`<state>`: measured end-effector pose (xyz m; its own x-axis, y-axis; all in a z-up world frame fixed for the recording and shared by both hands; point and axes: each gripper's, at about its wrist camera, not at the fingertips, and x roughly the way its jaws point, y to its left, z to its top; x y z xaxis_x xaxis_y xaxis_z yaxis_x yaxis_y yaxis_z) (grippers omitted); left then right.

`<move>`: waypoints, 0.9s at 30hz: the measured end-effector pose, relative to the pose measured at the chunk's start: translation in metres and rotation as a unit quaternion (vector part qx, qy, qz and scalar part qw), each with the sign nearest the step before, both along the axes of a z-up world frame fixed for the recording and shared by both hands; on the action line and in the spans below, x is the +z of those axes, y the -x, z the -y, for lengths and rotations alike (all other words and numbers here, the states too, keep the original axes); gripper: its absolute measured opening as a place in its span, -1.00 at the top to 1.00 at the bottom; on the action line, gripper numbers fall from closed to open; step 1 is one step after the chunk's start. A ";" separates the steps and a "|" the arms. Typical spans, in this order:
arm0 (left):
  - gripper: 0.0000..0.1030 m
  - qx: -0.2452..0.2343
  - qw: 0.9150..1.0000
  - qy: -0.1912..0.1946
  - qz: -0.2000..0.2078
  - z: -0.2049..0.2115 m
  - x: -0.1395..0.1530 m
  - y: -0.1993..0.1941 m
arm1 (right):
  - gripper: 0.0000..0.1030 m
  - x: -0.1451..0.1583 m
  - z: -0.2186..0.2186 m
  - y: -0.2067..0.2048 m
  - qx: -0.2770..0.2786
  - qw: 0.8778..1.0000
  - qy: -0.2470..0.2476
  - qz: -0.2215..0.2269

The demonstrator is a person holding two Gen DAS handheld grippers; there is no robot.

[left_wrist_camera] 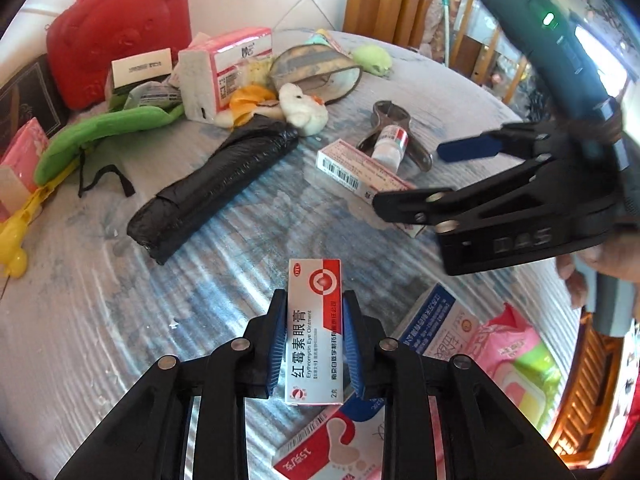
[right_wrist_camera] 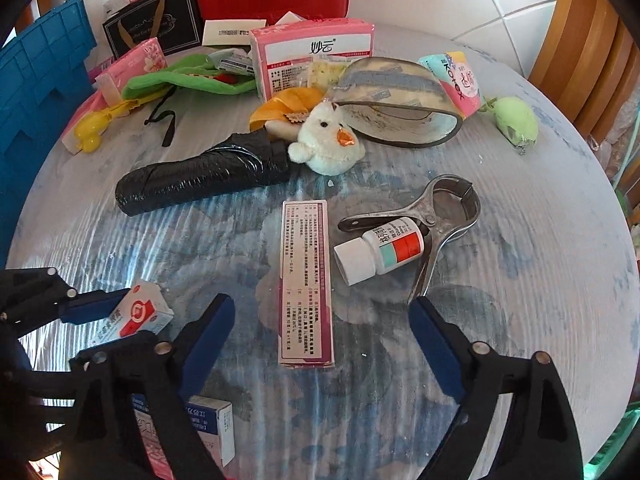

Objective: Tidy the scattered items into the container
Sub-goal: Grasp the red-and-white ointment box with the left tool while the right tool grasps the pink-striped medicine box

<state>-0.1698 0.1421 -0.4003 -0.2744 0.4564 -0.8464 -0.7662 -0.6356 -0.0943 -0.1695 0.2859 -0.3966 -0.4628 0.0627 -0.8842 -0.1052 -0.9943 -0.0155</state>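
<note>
Blue-padded left gripper (left_wrist_camera: 316, 340) clamps ointment box (left_wrist_camera: 314, 332); right gripper (right_wrist_camera: 322, 344) spread, level

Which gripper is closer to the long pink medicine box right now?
Right. The right gripper is open with the long pink medicine box between its fingers. The left gripper is off to the side, shut on the eye ointment box.

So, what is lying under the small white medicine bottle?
The small white medicine bottle rests across the handles of the grey metal pliers, beside the long pink-edged medicine box. The pliers' head is visible; the handle parts directly beneath the bottle are covered.
</note>
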 end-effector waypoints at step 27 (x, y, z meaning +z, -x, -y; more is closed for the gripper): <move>0.51 0.025 0.999 -0.024 -0.017 0.023 0.040 -0.004 | 0.44 0.034 0.019 -0.012 -0.002 1.000 -0.009 0.003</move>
<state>-0.1661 0.1194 -0.3599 -0.3270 0.4806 -0.8137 -0.7363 -0.6693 -0.0994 -0.1572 0.2671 -0.3625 -0.4568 0.0813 -0.8859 -0.1092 -0.9934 -0.0349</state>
